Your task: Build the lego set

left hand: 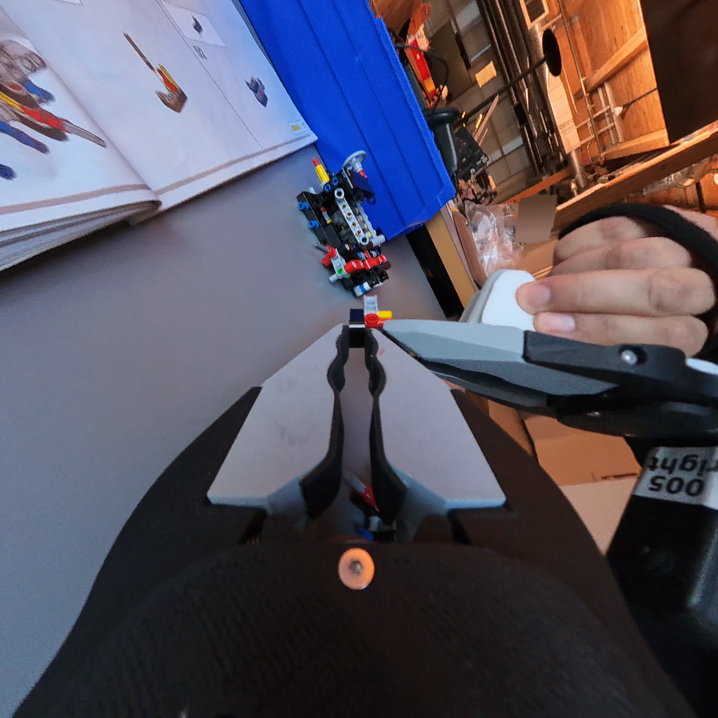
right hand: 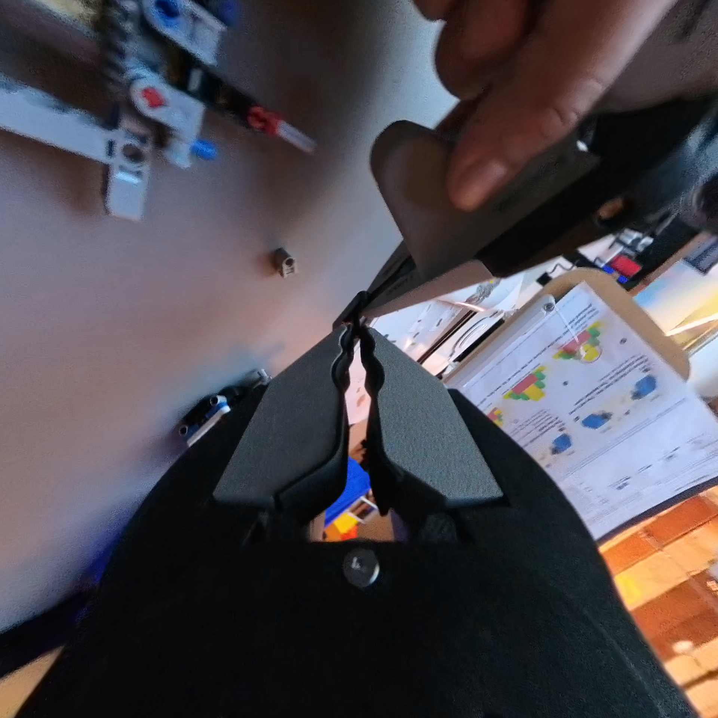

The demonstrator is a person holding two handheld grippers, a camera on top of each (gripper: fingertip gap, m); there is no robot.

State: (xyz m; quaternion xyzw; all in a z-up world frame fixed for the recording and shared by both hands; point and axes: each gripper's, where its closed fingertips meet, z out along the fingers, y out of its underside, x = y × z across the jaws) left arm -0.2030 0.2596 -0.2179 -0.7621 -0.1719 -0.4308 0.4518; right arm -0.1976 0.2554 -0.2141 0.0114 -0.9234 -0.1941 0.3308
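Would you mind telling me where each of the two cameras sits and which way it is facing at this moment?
Left wrist view: sits behind the left gripper, looking along its fingers across the grey table toward a brick model, blue bin and open instruction booklet; a small dark piece sits at its tips. The right gripper and a hand enter from the right.
Right wrist view: sits behind the right gripper, tilted steeply, fingertips together; the left gripper's finger and a hand cross above.
Shared: both grippers meeting tip to tip, the table, the model.
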